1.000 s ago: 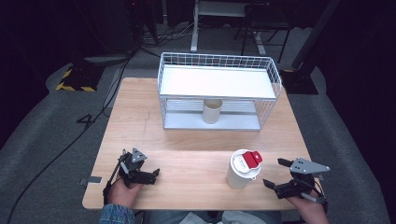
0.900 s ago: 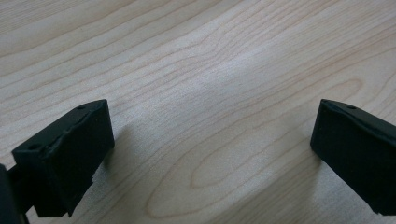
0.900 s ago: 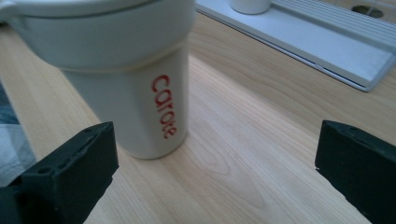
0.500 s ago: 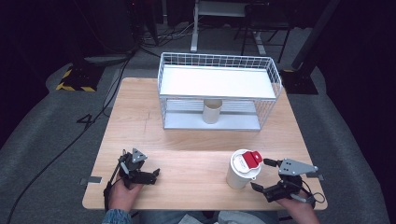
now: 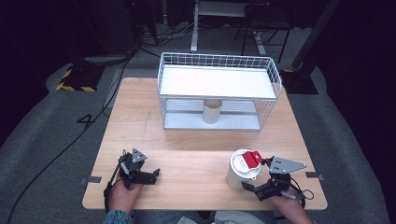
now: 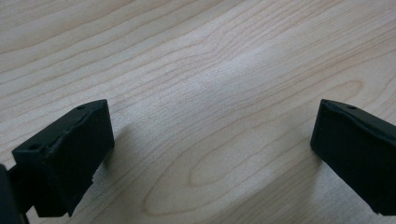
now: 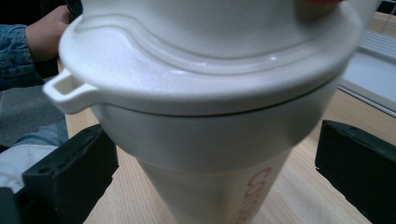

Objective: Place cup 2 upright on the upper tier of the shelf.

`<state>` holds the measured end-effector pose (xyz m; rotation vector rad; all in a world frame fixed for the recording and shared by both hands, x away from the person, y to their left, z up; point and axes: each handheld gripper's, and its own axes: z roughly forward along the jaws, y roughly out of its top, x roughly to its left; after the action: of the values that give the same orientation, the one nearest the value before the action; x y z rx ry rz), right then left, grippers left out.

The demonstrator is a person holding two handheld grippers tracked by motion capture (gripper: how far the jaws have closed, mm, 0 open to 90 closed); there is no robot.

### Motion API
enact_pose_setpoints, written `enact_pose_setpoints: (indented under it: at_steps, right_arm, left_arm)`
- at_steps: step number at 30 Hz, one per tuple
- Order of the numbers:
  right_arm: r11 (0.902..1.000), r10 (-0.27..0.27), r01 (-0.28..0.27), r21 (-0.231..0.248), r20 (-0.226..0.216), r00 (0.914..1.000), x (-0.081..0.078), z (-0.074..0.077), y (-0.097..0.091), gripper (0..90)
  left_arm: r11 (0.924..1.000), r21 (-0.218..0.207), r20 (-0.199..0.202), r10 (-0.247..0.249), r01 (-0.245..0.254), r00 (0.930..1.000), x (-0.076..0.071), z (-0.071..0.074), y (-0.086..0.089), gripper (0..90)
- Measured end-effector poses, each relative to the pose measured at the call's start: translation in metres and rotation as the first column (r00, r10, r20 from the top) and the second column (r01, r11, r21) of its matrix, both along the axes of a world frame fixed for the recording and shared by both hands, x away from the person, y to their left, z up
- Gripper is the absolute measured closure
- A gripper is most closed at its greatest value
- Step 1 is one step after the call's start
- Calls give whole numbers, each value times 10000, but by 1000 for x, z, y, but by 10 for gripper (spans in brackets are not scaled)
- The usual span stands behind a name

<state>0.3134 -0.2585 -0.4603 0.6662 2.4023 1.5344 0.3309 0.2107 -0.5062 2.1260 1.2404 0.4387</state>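
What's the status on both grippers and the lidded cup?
Left gripper open, idle over bare table. Right gripper open, jaws either side of the white lidded cup, not clamped. Cup upright, nothing between jaws and cup.

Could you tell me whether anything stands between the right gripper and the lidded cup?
Nothing visible does. The right gripper is open beside the cup, and in its own view the cup already sits between the two jaws, with a gap on each side.

Dark lab: floor cables, hazard tape
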Motion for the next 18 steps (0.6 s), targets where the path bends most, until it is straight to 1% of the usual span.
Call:
enact_pose_setpoints:
  at_steps: [4, 10, 12, 16, 18]
  right_arm:
    - [9999, 134, -136, 83, 185, 9997, 2, -3, 4, 0]
    - [9978, 391, -413, 521, 421, 9983, 8, -10, 8, 0]
    - [9980, 410, -434, 468, 523, 9978, 9, -11, 9, 0]
    - [9985, 397, -418, 362, 569, 9976, 10, -14, 12, 0]
    - [9992, 282, -300, 274, 615, 9977, 10, -16, 14, 0]
  left_arm:
    - [10000, -2, -1, 23, -23, 10000, 0, 0, 0, 0]
    - [10000, 9, -2, 50, -50, 10000, 0, 0, 0, 0]
    - [10000, 11, 1, 46, -46, 10000, 0, 0, 0, 0]
    - [10000, 0, 0, 41, -41, 10000, 0, 0, 0, 0]
    - [10000, -2, 3, 41, -41, 10000, 0, 0, 0, 0]
